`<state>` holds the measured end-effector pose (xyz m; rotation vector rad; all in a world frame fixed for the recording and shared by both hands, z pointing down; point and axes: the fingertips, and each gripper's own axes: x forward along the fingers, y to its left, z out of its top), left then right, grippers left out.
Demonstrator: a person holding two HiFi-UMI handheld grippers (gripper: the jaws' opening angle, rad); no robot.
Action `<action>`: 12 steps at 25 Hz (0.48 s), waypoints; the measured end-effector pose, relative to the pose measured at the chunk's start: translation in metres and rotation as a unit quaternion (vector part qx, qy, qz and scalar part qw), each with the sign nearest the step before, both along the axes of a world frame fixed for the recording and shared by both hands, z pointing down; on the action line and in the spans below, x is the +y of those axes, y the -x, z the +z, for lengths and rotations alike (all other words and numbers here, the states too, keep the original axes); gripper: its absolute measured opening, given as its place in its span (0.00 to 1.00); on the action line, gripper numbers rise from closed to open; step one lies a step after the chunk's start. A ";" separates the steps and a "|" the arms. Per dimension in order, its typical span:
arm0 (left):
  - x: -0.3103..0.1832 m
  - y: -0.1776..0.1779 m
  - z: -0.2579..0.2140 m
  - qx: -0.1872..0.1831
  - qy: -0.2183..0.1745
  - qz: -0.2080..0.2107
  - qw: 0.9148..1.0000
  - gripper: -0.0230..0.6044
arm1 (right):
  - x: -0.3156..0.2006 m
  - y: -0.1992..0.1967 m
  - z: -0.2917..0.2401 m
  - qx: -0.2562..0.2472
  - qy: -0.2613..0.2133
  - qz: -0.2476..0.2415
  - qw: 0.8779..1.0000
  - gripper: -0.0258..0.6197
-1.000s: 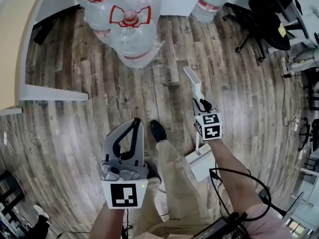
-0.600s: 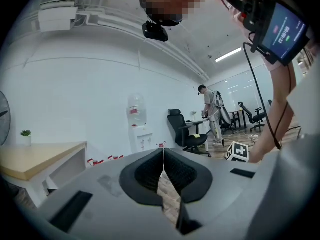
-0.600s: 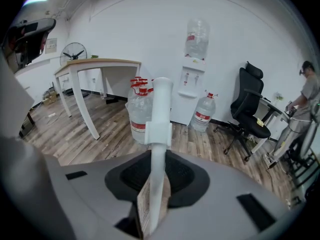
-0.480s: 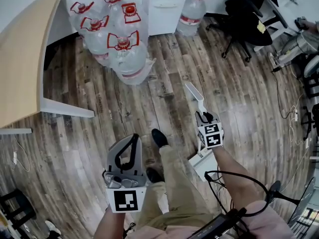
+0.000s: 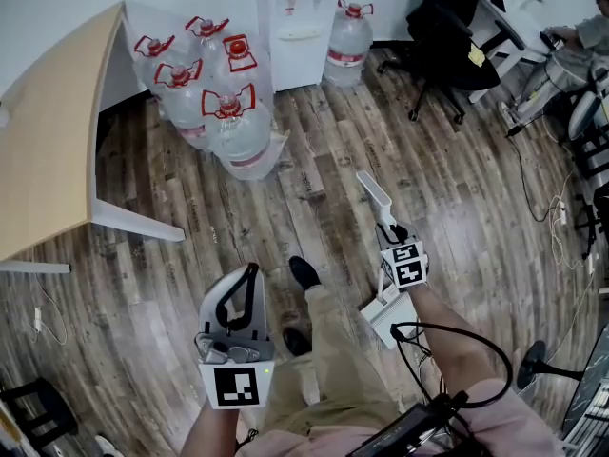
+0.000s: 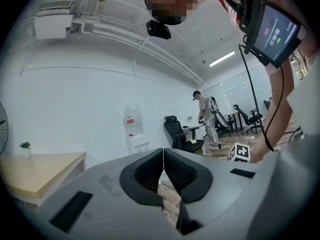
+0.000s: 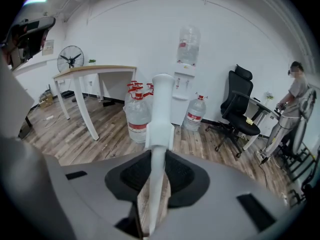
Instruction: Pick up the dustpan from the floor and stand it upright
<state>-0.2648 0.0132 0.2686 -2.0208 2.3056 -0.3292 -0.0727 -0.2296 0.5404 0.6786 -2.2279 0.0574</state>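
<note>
The right tongs [image 5: 392,228] pinch the long handle of the white plastic dustpan [image 5: 374,192]. The handle points forward past the tips, and the flat pan sits back beside the person's right forearm, above the wood-plank floor [image 5: 314,174]. The left tongs [image 5: 249,270] are pressed together on nothing, near the person's left leg. Clear water jugs with red caps [image 5: 228,122] stand ahead, beside the light wooden desk [image 5: 48,150].

Matt white plastic dustpan [image 5: 375,196]; wood-plank floor [image 5: 314,160] (faintly glossy).
</note>
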 end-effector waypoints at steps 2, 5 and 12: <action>0.005 -0.010 -0.009 -0.003 -0.001 0.007 1.000 0.06 | 0.001 -0.007 -0.006 -0.004 0.000 0.005 1.000 0.17; 0.012 -0.027 -0.016 -0.003 0.004 0.014 1.000 0.06 | 0.007 -0.013 -0.011 -0.008 0.003 0.005 1.000 0.17; 0.007 -0.070 -0.037 0.008 0.013 0.018 1.000 0.06 | 0.013 -0.044 -0.033 -0.020 0.006 0.007 1.000 0.17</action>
